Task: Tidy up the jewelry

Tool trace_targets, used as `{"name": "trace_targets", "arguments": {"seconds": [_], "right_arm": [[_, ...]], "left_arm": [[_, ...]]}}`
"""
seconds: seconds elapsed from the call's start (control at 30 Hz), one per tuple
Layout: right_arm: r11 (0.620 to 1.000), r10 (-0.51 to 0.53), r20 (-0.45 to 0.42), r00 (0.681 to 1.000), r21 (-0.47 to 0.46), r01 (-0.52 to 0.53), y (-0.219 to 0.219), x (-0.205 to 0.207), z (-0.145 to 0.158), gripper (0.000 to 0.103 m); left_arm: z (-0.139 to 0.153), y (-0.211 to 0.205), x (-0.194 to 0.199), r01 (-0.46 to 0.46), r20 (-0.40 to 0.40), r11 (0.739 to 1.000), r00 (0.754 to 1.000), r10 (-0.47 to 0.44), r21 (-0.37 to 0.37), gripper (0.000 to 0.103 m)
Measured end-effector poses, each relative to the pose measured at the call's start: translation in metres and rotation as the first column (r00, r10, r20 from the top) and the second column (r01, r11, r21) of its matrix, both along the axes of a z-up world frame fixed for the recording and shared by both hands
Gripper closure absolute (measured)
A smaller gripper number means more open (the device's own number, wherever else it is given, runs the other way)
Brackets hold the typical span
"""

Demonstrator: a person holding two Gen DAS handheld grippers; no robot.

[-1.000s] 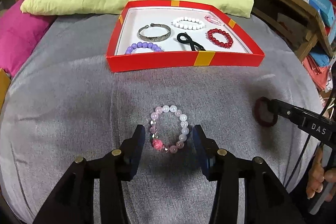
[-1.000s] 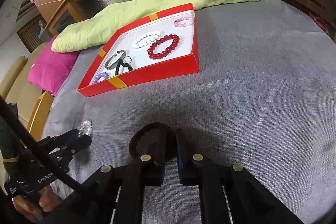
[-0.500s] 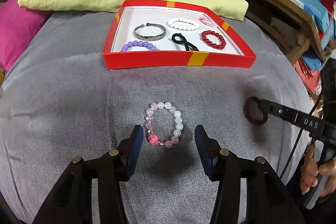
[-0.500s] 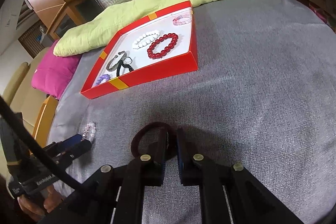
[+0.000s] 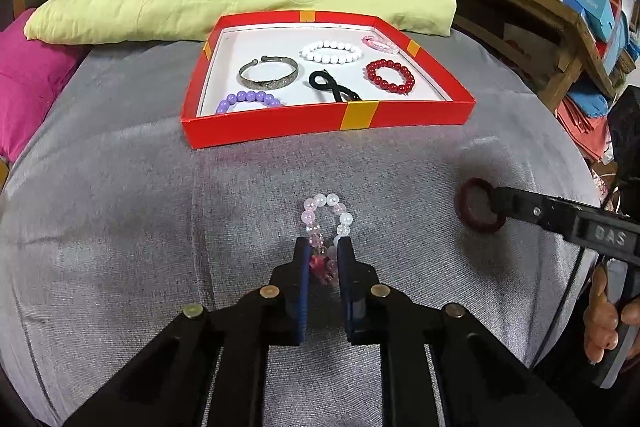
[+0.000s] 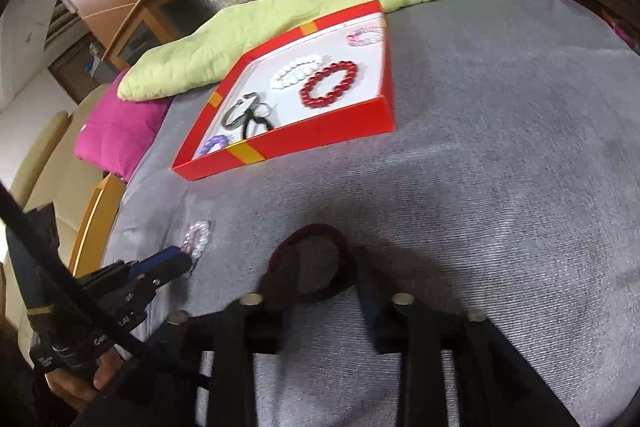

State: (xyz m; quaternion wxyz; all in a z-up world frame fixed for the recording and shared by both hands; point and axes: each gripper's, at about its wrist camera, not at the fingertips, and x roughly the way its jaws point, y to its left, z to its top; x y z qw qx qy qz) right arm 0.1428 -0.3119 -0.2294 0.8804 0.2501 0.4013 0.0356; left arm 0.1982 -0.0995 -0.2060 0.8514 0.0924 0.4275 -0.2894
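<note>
In the left wrist view, the pink-and-white bead bracelet [image 5: 325, 233] lies on the grey tabletop [image 5: 120, 227] short of the red tray [image 5: 328, 121]; the left hand-held gripper [image 5: 323, 259], whose jaws have just been closing, is seen pinching only its near end, so the beads could be squeezed out or left dangling when lifted. In the right wrist view, the dark red hair tie [image 6: 310, 261] lies between the spread pads of the right hand-held gripper [image 6: 316, 287], whose jaws have just been opening, so it could be left behind or dragged by a finger.

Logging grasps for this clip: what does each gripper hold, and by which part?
Left gripper: pink beaded bracelet, squeezed at its near end. Right gripper: nothing; jaws just opened around the dark red ring.
</note>
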Motion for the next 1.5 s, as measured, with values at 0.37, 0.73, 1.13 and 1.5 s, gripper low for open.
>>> {"name": "trace_targets", "arguments": {"seconds": [0.37,0.73,1.13,1.5], "right_arm": [[0.953,0.07,0.02,0.997,-0.298,-0.061,0.041,0.001,0.001,0.067],[0.964,0.041,0.021,0.999,-0.262,-0.034,0.028,0.002,-0.002,0.095],[0.974,0.002,0.042,0.999,-0.227,0.008,0.018,-0.002,0.002,0.096],[0.983,-0.039,0.054,0.998,-0.176,0.048,0.009,-0.003,0.005,0.096]], "left_arm": [[0.001,0.005,0.002,-0.03,-0.004,1.0,1.0,0.03,-0.005,0.09],[0.006,0.003,-0.001,-0.032,-0.016,0.998,0.999,0.031,-0.046,0.045],[-0.005,-0.005,-0.004,0.003,0.0,1.0,1.0,-0.003,0.002,0.086],[0.01,-0.004,-0.007,0.002,0.055,0.999,0.998,0.0,-0.041,0.094]]}}
